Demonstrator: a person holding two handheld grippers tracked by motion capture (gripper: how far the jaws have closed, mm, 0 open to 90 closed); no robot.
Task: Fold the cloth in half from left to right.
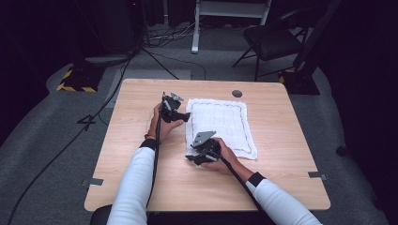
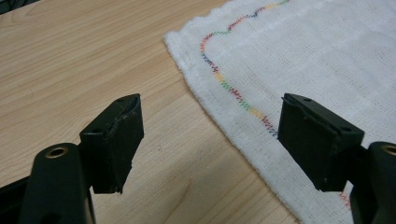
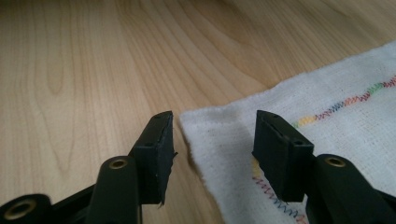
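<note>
Right gripper [image 3: 212,140] fingers apart astride cloth [image 3: 327,140] corner; left gripper [image 2: 210,140] wide, empty.

High view: fixed, above the near edge of the counter [image 1: 141,187], facing forward and down. It takes in the whole top, the floor beyond and a chair [image 1: 272,40] at far right.

Left gripper view: rides the left gripper [image 2: 210,140], low and close over the counter, looking along its own jaws. It faces the cloth [image 2: 317,60] at its far left corner.

Right gripper view: rides the right gripper [image 3: 212,149], lower still and very close, facing the cloth's near left corner.

Shared ground: all three show the cloth's left edge with its coloured stitching [image 2: 233,91] and bare wood beside it.
</note>
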